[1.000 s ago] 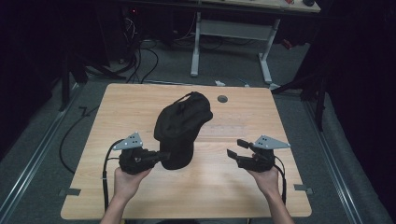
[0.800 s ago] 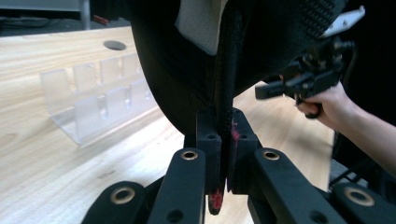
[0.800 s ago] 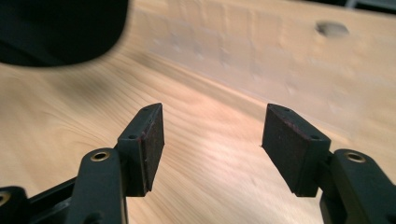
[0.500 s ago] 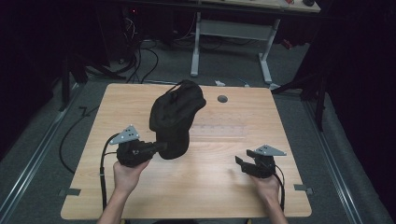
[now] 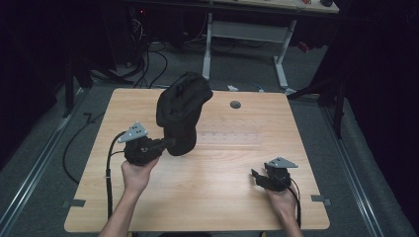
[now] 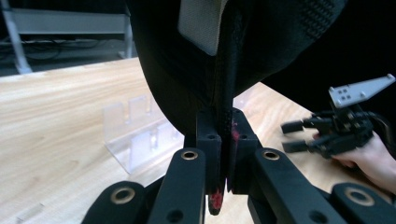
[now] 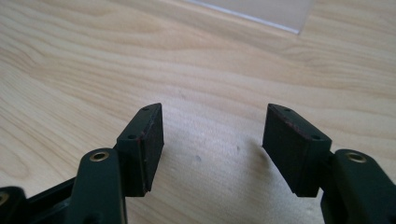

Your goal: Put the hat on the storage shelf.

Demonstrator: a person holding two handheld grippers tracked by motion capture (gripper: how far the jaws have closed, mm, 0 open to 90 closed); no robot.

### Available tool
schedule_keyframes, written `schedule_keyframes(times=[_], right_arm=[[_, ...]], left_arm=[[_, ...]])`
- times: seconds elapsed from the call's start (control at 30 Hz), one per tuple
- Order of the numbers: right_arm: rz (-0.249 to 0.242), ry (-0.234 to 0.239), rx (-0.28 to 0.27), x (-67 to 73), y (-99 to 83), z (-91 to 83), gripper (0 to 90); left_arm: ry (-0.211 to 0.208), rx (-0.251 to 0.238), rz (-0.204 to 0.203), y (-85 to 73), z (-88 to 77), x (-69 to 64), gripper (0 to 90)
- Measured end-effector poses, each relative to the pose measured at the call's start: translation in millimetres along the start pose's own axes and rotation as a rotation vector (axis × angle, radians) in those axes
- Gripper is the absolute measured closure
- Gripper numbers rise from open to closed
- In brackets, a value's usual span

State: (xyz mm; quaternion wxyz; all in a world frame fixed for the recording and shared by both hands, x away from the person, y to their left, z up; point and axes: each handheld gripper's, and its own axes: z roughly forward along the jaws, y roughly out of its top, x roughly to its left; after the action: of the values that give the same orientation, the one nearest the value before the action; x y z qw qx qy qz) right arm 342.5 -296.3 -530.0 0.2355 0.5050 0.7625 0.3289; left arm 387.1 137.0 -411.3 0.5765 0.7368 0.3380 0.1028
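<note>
While the left gripper stays clamped on the black bag's lower edge, bag is now lifted further and shifted left, hanging above its jaws. Right gripper has dropped to the table, jaws wide, empty. Clear plastic stand sits just beyond the left jaws, behind the bag.

I see a clear acrylic rack lying mid-worktop, a round grommet hole near the far edge, cables on the floor beyond.
</note>
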Motion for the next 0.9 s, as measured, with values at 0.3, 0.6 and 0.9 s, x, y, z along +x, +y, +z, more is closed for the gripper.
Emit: schedule_keyframes(times=[0.3, 0.6, 0.9], right_arm=[[0.031, -0.02, 0.023, -2.2, 0.2, 1.3, 34.8], [0.034, -0.019, 0.024, -1.9, 0.2, 1.1, 34.6], [0.031, -0.019, 0.023, -1.8, 0.1, 1.1, 34.3]], left_arm=[[0.054, -0.024, 0.003, 11.2, 11.1, 8.9, 86.3], [0.1, -0.013, 0.013, 13.7, 32.9, 15.0, 86.3], [0.136, -0.001, 0.026, 12.2, 47.3, 18.9, 86.2]])
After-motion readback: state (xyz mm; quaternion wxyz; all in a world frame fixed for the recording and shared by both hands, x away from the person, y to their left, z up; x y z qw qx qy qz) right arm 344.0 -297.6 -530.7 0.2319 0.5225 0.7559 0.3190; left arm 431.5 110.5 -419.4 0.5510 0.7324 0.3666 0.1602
